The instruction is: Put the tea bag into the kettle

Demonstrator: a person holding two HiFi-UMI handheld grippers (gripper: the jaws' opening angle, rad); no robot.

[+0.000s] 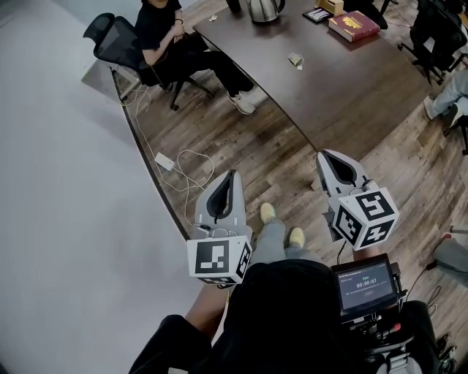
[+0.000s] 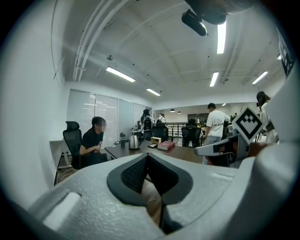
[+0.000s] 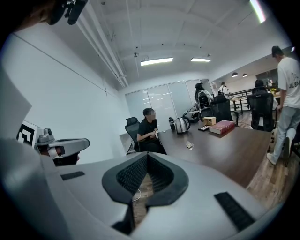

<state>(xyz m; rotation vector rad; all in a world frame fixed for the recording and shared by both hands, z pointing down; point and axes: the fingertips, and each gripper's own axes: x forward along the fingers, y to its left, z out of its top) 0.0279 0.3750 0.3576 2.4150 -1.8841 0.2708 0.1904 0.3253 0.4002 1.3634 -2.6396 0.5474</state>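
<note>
The small pale tea bag point(image 1: 295, 60) lies on the dark brown table point(image 1: 344, 88), well short of the steel kettle point(image 1: 263, 9) at the table's far end. The right gripper view shows the same tea bag point(image 3: 189, 146) and kettle point(image 3: 181, 124); in the left gripper view only the kettle point(image 2: 134, 141) shows. My left gripper point(image 1: 232, 177) and right gripper point(image 1: 326, 155) hang over the wooden floor, short of the table's near edge and far from both things. Both are shut with nothing between the jaws point(image 2: 148, 155) point(image 3: 147, 154).
A red book point(image 1: 354, 25) and a small box lie near the kettle. A person in black point(image 1: 175, 36) sits on an office chair at the table's left end. A power strip with cable point(image 1: 165, 161) lies on the floor by the white wall. More chairs point(image 1: 439, 29) stand to the right.
</note>
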